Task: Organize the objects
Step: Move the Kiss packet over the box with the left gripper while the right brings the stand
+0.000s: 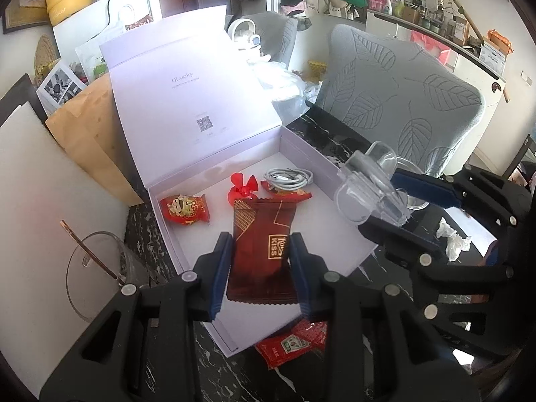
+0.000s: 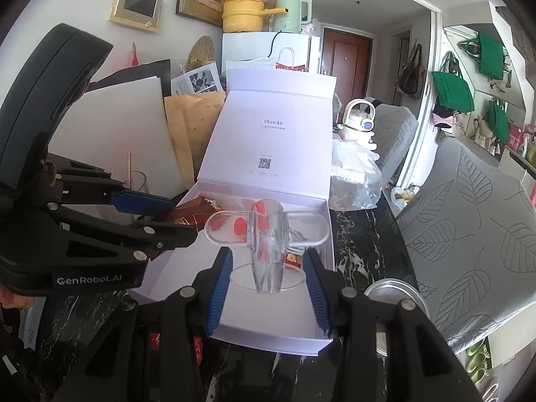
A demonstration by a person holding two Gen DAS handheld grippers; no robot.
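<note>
An open white gift box [image 1: 197, 248] lies on the dark marble table with its lid propped up behind. Inside it are a red candy [image 1: 184, 209], a small red fan [image 1: 241, 189], a coiled white cable [image 1: 289, 177] and a red sachet [image 1: 286, 193]. My left gripper [image 1: 260, 244] is shut on a dark red "Kiss" snack packet [image 1: 261, 268], over the box's near part. My right gripper [image 2: 268, 258] is shut on a clear plastic holder [image 2: 268, 234], over the box's [image 2: 268, 338] right side. In the left wrist view the holder [image 1: 368, 187] hangs at the box's right wall.
A red sachet [image 1: 294, 341] lies on the table at the box's near corner. A glass with a stick in it [image 1: 97, 268] stands to the left, and a crumpled tissue [image 1: 452, 239] lies to the right. A grey leaf-patterned chair [image 1: 402, 100] and a metal lid [image 2: 392, 288] flank the right side.
</note>
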